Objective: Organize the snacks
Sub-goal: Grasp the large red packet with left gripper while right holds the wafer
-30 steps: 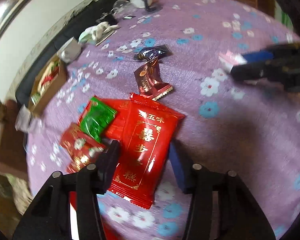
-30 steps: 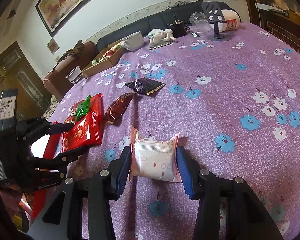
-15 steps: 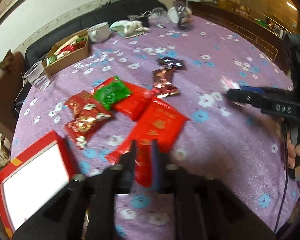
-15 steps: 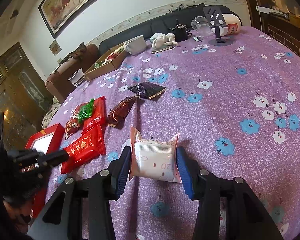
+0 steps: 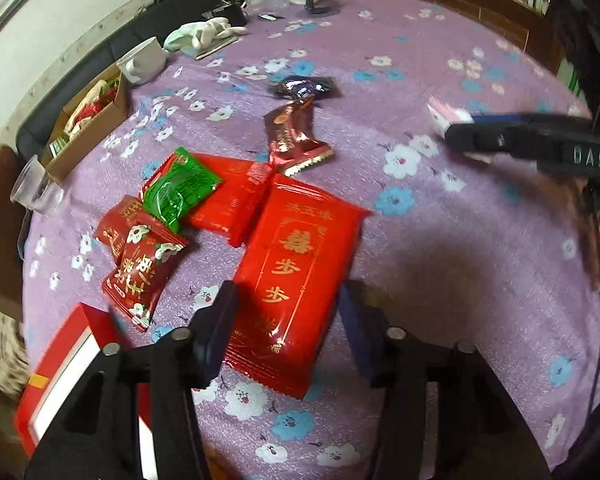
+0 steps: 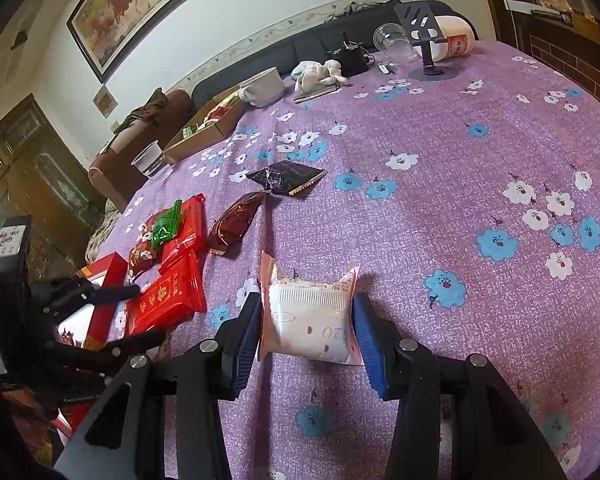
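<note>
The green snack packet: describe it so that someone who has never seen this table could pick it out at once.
On the purple flowered tablecloth, look at the cluster of red wrappers beside the red box. The green snack packet lies on top of a plain red packet, by the flower-printed red packet. It is the only green, see-through wrapper among them.

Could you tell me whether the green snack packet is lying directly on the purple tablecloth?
No, the green packet rests atop red packets.
</note>
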A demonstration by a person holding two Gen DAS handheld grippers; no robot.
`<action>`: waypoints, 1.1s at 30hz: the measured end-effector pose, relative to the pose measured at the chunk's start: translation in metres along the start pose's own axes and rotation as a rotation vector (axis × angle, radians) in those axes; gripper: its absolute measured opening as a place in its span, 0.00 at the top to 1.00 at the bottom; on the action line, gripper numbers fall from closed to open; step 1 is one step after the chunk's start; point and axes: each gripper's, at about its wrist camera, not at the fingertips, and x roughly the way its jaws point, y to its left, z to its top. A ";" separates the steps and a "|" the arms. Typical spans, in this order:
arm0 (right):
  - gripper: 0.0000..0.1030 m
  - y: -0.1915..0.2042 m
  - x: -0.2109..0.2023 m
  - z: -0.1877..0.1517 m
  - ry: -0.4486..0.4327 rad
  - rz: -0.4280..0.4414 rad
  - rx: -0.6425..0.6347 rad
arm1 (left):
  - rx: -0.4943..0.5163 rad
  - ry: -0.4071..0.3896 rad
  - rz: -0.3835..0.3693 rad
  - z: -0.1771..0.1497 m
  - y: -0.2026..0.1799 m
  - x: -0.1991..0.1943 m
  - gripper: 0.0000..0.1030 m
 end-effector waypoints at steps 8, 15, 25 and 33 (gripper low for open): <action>0.54 0.008 -0.007 0.000 -0.031 0.032 -0.036 | -0.142 -0.036 -0.140 -0.018 -0.012 -0.018 1.00; 0.54 0.016 -0.007 -0.002 -0.036 0.025 -0.075 | -0.176 -0.102 -0.073 -0.022 -0.002 -0.040 0.96; 0.54 0.012 -0.004 -0.001 -0.019 0.023 -0.049 | 0.007 0.069 -0.059 -0.008 0.011 -0.001 0.34; 0.54 0.006 -0.004 0.000 -0.018 0.027 -0.018 | -0.014 0.023 -0.157 -0.004 -0.015 -0.009 0.47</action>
